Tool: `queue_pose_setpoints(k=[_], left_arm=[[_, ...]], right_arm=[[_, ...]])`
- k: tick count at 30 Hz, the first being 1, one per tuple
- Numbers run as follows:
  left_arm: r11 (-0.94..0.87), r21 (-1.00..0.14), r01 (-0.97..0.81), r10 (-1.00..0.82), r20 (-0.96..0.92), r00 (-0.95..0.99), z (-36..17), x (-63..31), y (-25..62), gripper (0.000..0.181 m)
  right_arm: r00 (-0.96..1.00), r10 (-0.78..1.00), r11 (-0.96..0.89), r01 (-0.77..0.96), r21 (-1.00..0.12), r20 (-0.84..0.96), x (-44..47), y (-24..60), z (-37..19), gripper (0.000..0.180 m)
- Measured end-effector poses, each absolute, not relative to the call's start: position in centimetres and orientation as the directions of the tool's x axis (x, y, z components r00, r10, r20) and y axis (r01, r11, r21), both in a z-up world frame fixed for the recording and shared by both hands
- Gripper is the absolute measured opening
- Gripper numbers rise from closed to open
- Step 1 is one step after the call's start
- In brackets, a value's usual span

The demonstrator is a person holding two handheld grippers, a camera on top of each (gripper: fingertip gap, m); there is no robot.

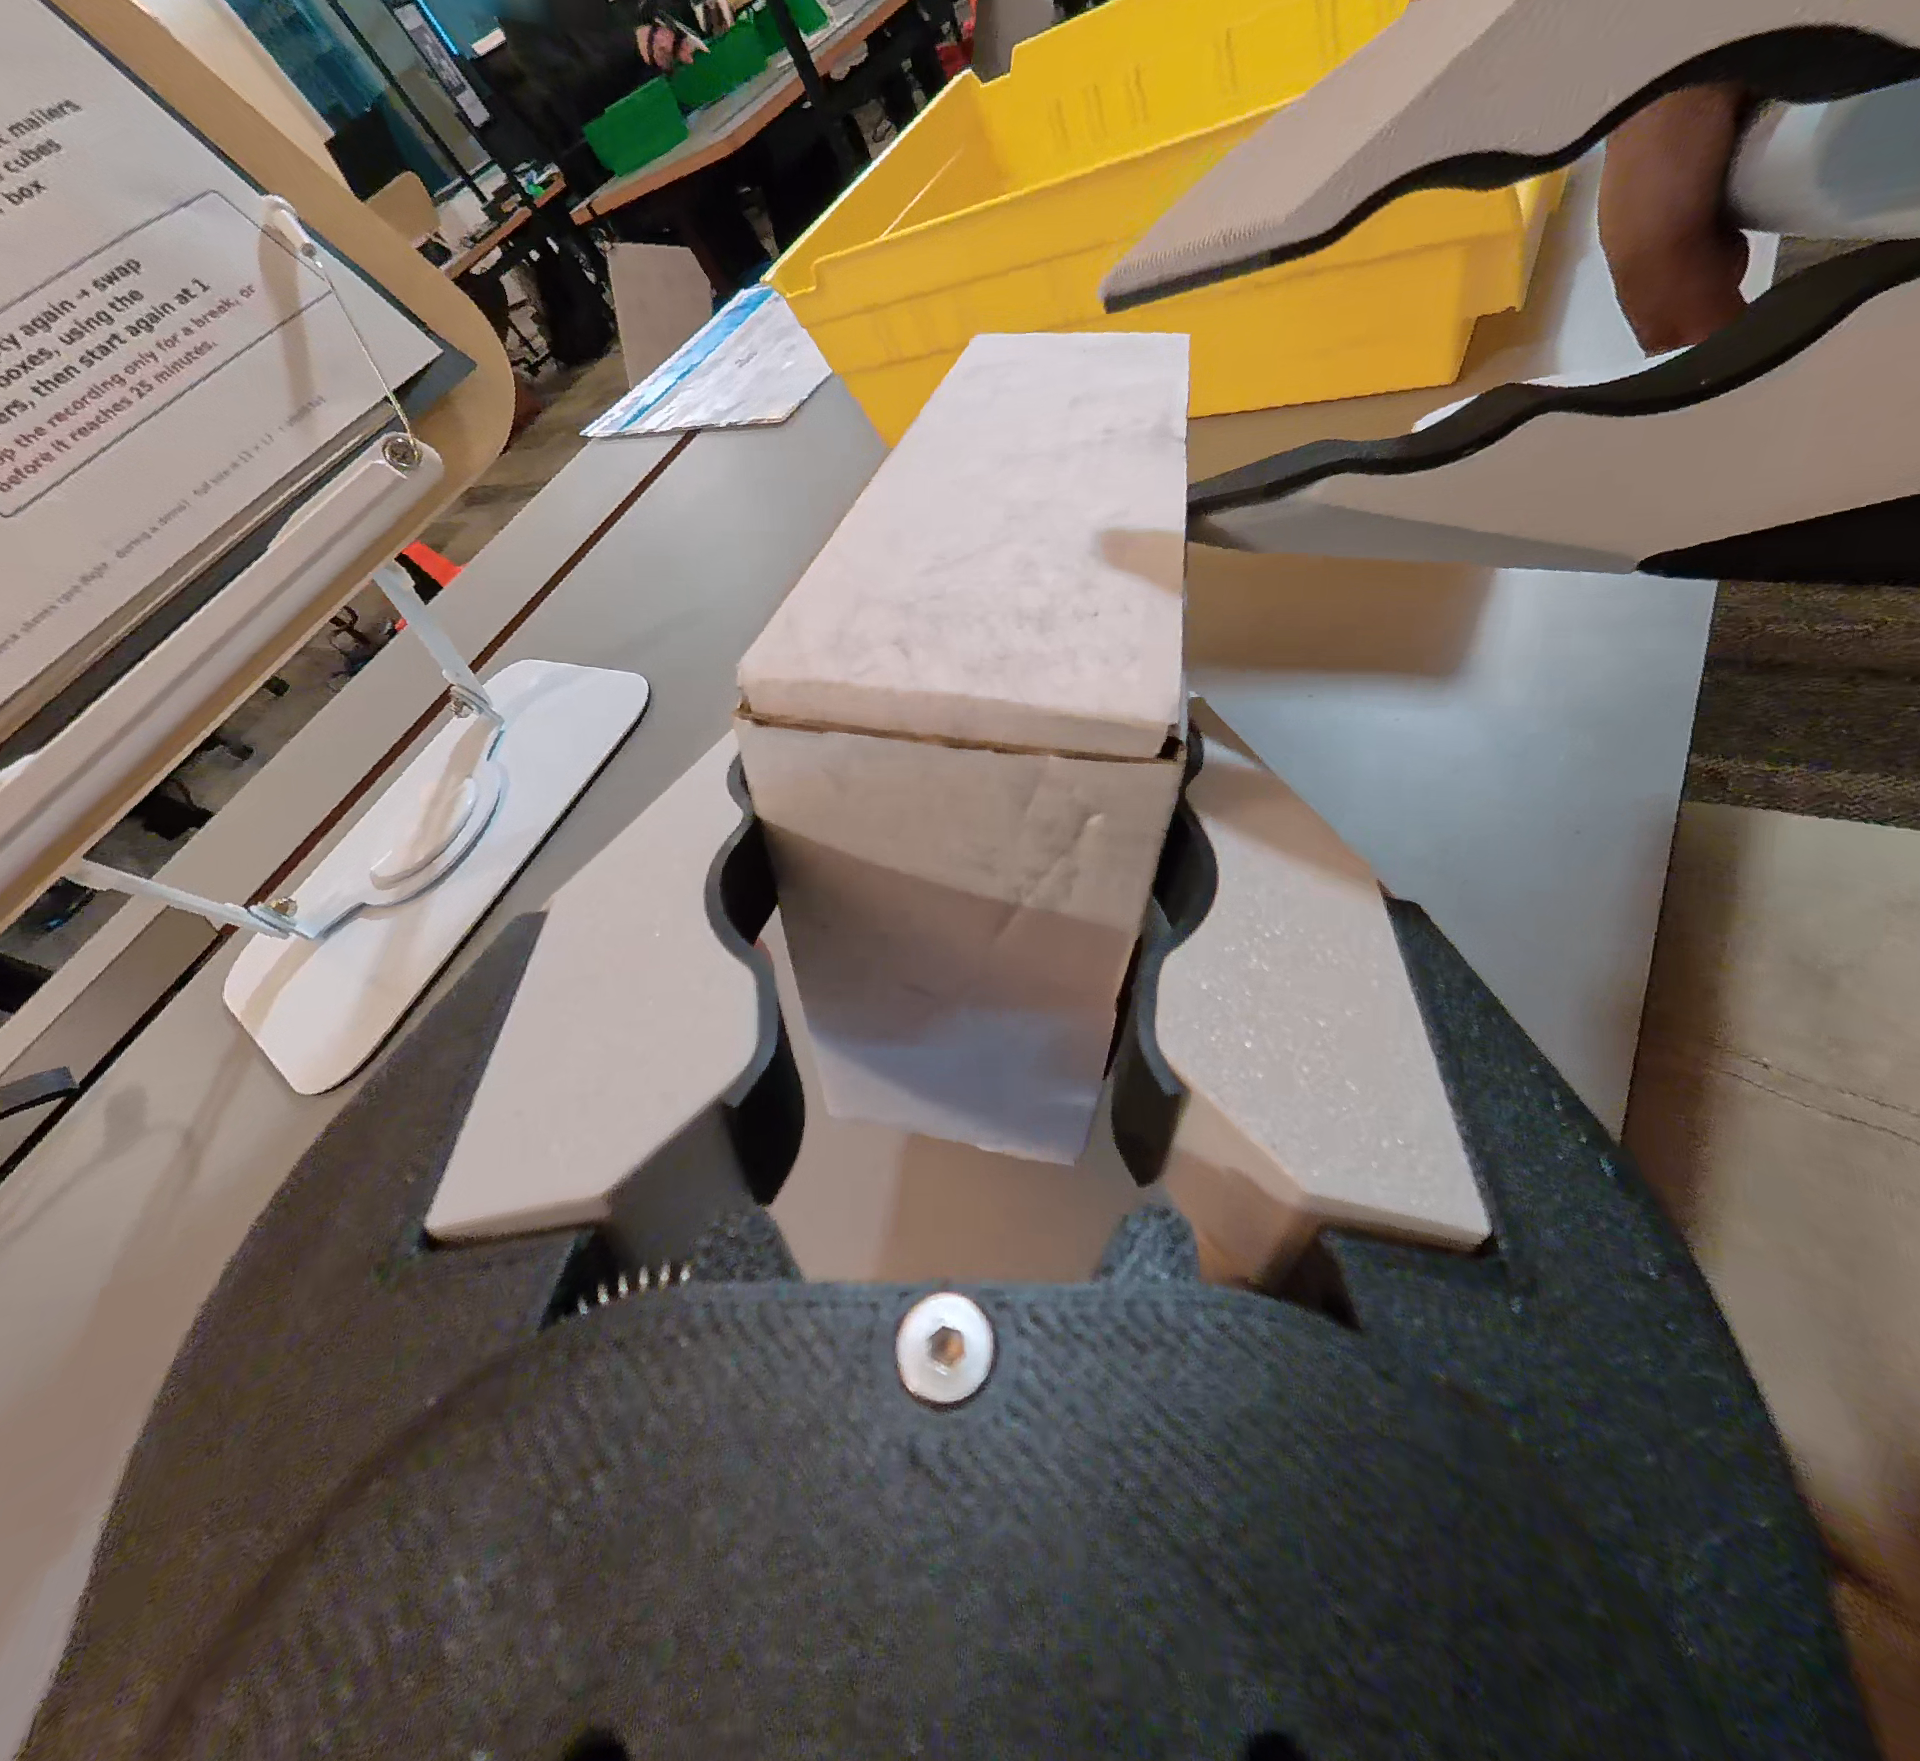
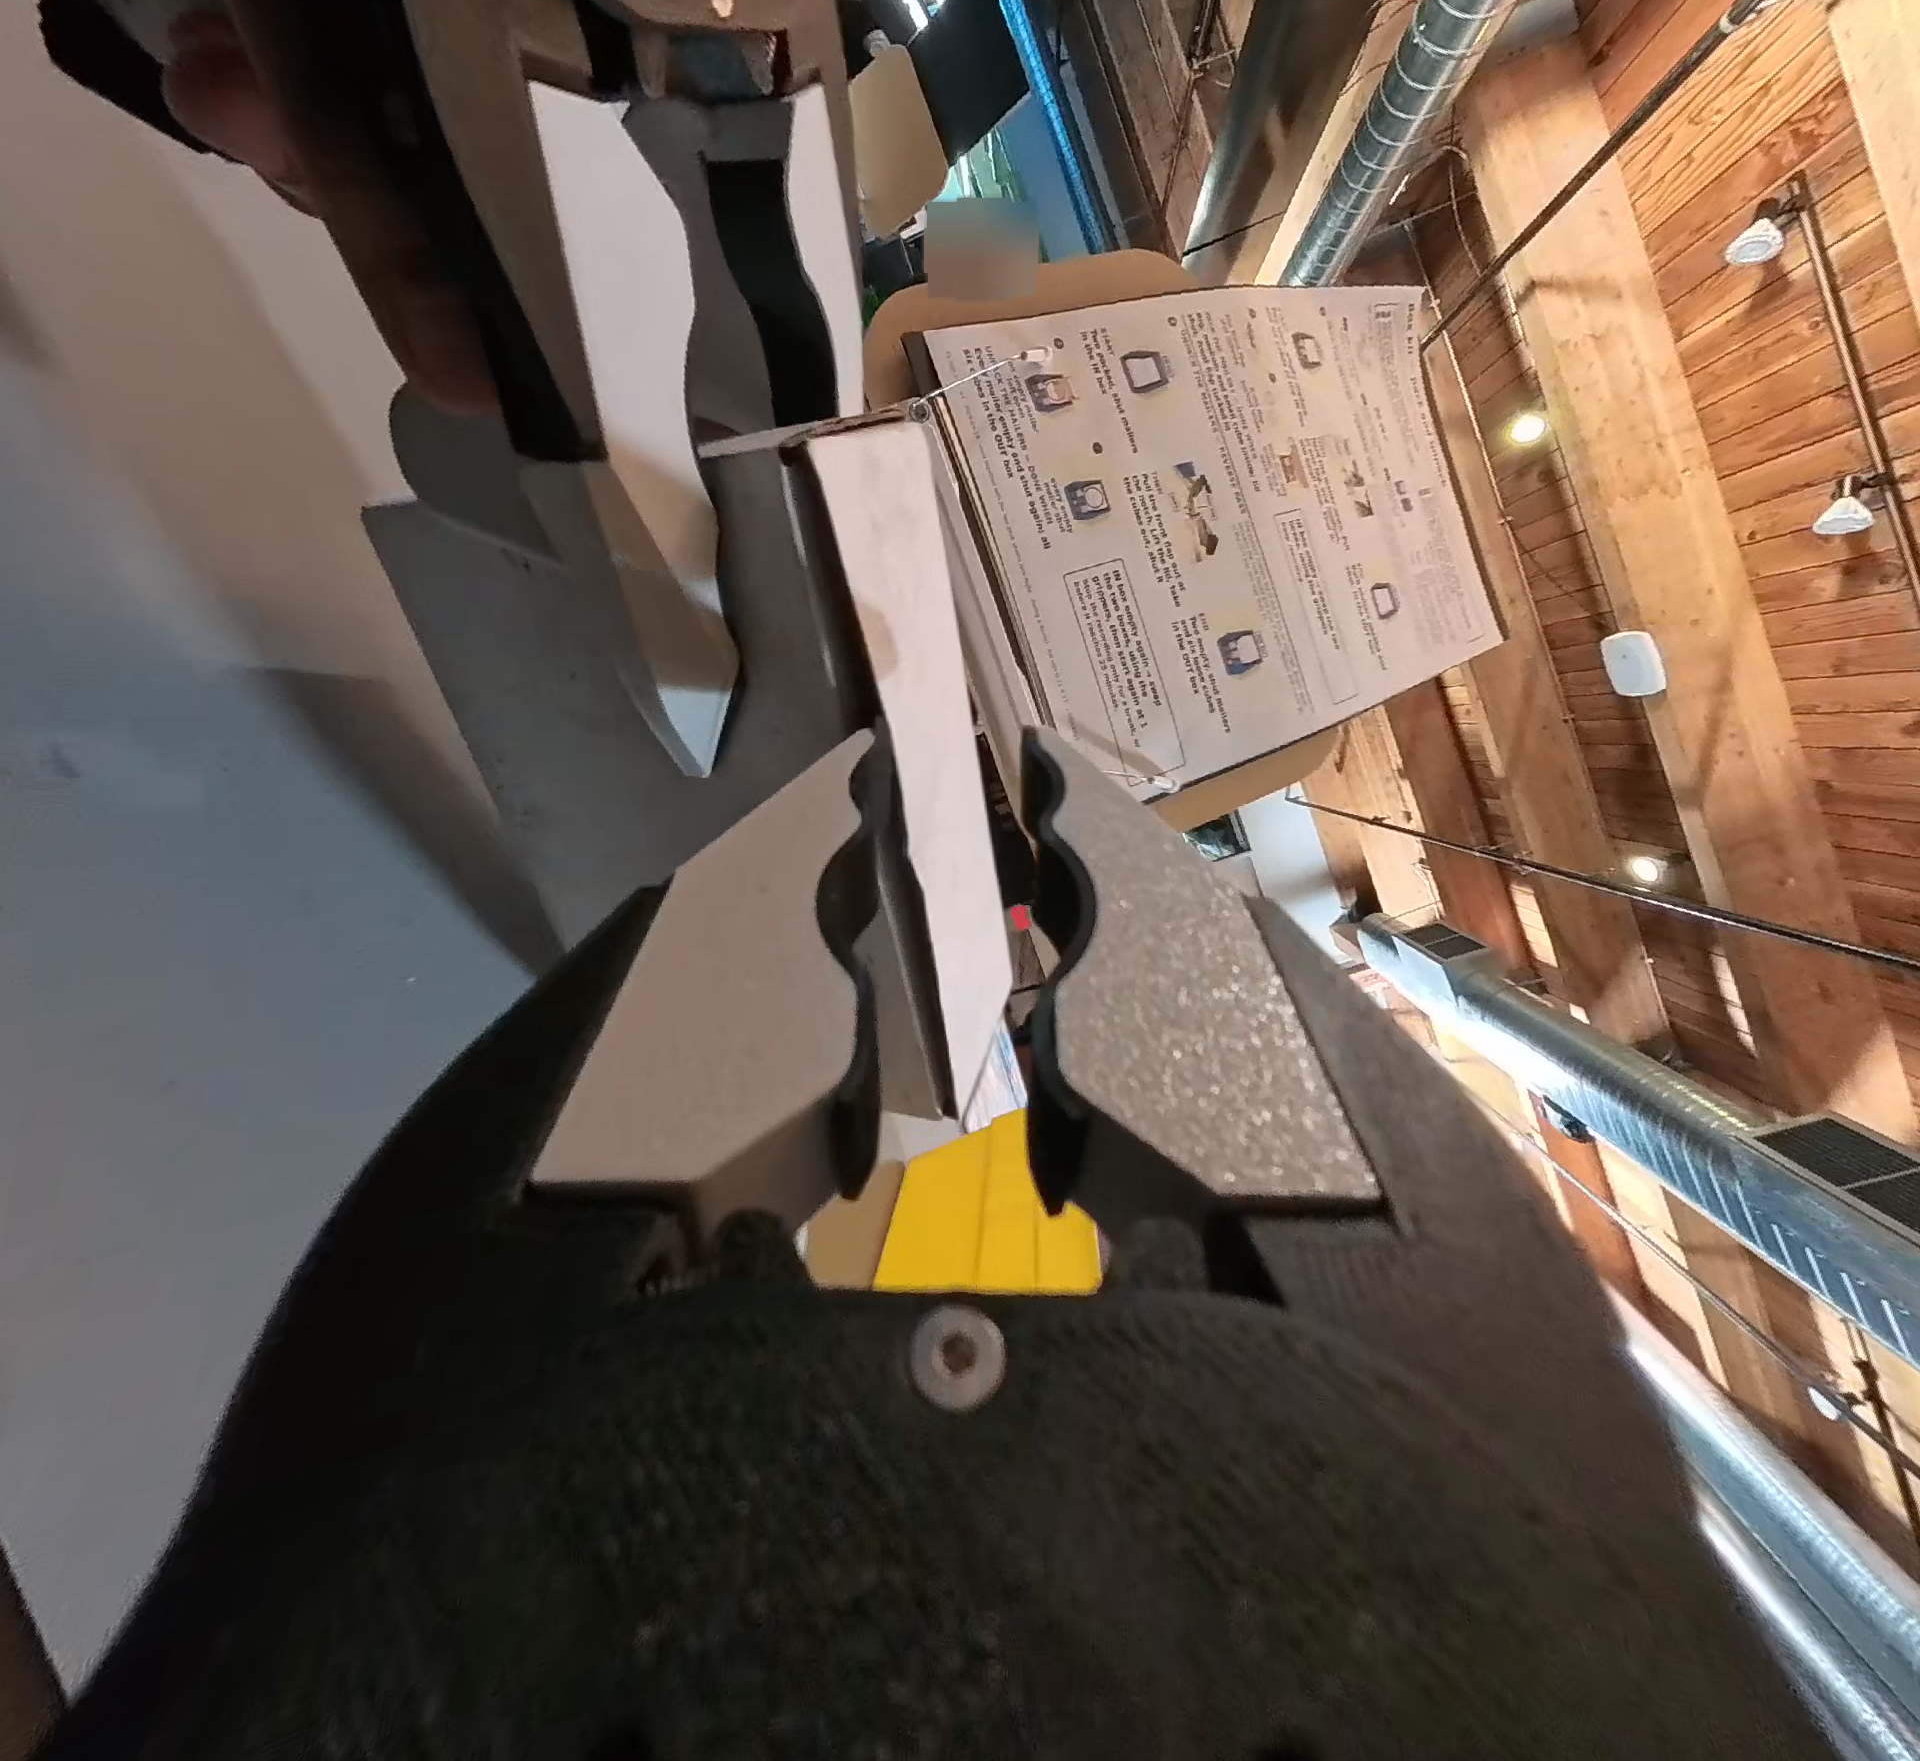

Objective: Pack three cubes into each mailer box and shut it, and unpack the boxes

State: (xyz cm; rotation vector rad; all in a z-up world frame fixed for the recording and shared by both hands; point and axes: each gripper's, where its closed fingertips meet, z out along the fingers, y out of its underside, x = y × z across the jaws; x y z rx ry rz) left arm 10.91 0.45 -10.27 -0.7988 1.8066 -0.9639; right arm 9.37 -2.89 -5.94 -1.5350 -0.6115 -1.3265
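One white mailer box (image 1: 977,672), lid shut, scuffed | left gripper (image 1: 961,890) clamps it | right gripper (image 2: 951,922) agape round edge

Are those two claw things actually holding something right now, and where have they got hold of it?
The left tool clamps the white mailer box by its near end. The right tool sits around the box's far edge, jaws open and not gripping.

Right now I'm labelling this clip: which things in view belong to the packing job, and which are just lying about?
Job:
white mailer box, shut
left hand-held gripper, clamped on the box
right hand-held gripper, open around the box's lid edge
yellow bin

Lying about:
instruction sheet on its stand
green bins on far tables
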Motion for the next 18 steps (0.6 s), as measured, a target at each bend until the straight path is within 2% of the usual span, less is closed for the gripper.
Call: queue_pose_setpoints(k=[2,5,7,8,10,11,15,18], left_arm=[[0.497,-0.860,-0.118,-0.823,-0.423,-0.380,-10.3,10.9,0.4,0.073],[0.498,-0.859,-0.118,-0.822,-0.424,-0.381,-10.2,10.9,0.3,0.073],[0.511,-0.851,-0.118,-0.807,-0.428,-0.406,-10.4,10.7,-0.2,0.073],[0.579,-0.809,-0.096,-0.757,-0.490,-0.432,-11.1,10.4,-0.8,0.073],[0.727,-0.684,-0.057,-0.645,-0.653,-0.398,-12.3,10.4,-1.4,0.073],[0.746,-0.664,-0.047,-0.628,-0.678,-0.383,-12.4,10.4,-1.7,0.073],[0.718,-0.694,-0.048,-0.650,-0.644,-0.404,-12.5,10.5,-1.1,0.073],[0.721,-0.689,-0.068,-0.649,-0.638,-0.415,-13.4,10.5,0.1,0.075]], right_arm=[[0.274,-0.222,-0.400,0.850,-0.343,0.936,9.4,-2.9,-5.9,0.022],[0.327,-0.262,-0.399,0.820,-0.411,0.908,9.9,-3.0,-5.4,0.025],[0.334,-0.375,-0.364,0.805,-0.469,0.865,10.0,-3.5,-3.3,0.005],[0.338,-0.434,-0.340,0.797,-0.499,0.835,10.2,-3.9,-2.2,0.007],[0.375,-0.442,-0.325,0.780,-0.536,0.815,10.5,-4.2,-2.0,0.009],[0.379,-0.449,-0.312,0.783,-0.539,0.810,10.5,-4.4,-2.0,0.009],[0.406,-0.463,-0.287,0.772,-0.567,0.788,10.6,-4.7,-1.8,0.000],[0.451,-0.435,-0.264,0.763,-0.590,0.779,10.4,-4.5,-2.3,0.000]])
